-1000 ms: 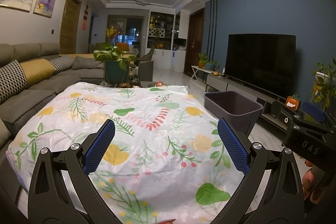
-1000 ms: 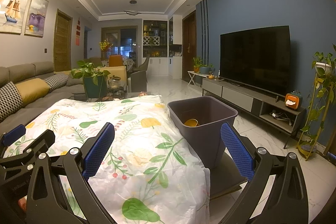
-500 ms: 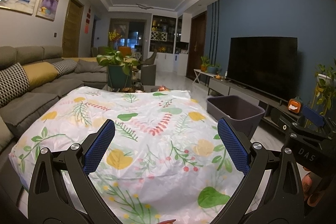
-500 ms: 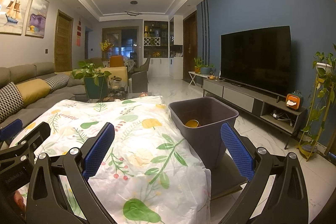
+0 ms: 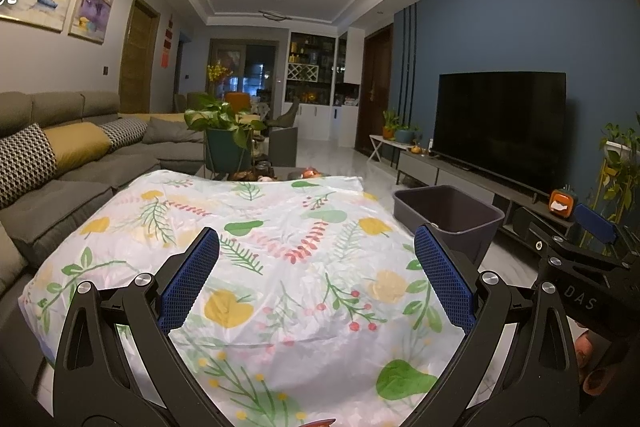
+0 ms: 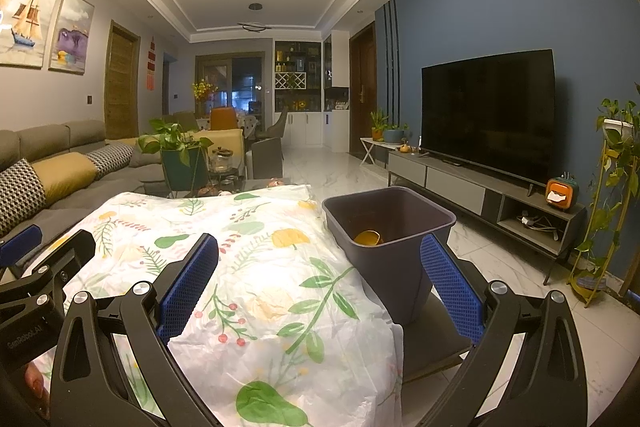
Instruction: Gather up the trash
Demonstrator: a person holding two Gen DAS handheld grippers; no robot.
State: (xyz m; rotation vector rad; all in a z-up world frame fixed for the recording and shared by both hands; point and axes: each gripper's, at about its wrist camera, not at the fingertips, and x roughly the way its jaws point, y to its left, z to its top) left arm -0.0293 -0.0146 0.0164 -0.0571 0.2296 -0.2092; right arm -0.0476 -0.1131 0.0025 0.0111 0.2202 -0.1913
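Both grippers hang above the floral-covered tabletop [image 5: 280,267] with nothing between their fingers. The left gripper [image 5: 316,283] has its blue pads spread wide, and the right gripper [image 6: 320,287] is spread just as wide; neither has hold of anything.

Over the last second the left view has tilted upward a little and pulled back: the cloth now sits lower between the fingers, and more of the ceiling shows. The right view has hardly shifted. No trash has been lifted in that time.

The grey bin [image 6: 390,227] stands beyond and between the right fingers, close against the right edge of the cloth, and in the left view it lies just past the right finger. A small yellow-orange piece [image 6: 368,237] already rests at its bottom.

No loose trash shows on the cloth ahead of either pair of fingers. A few small items [image 5: 308,171] sit past the far edge of the cloth, too small to identify. My reading is that the pickup work here is finished or nearly so, and the slight lift looks like a pause or a retreat rather than a new reach.
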